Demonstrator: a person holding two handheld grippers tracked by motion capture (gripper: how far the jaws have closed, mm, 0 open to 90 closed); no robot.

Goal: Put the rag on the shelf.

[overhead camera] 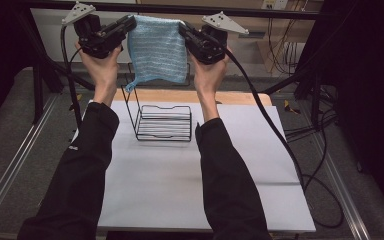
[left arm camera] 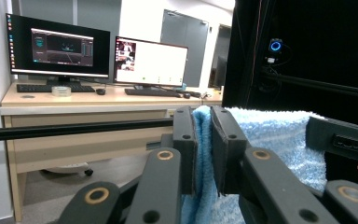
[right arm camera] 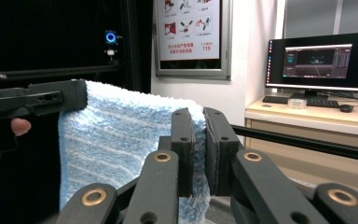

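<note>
Holding the blue towel (overhead camera: 158,49) stretched up high, left tongs (overhead camera: 128,23) and right tongs (overhead camera: 184,29) each clamped on a top corner; next I'd guess lowering it onto the wire rack (overhead camera: 162,122) on the counter (overhead camera: 190,185)

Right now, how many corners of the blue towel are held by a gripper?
2. The left gripper pinches the top left corner of the blue towel; the right gripper pinches the top right corner. The lower corners hang free above the wire rack.
</note>
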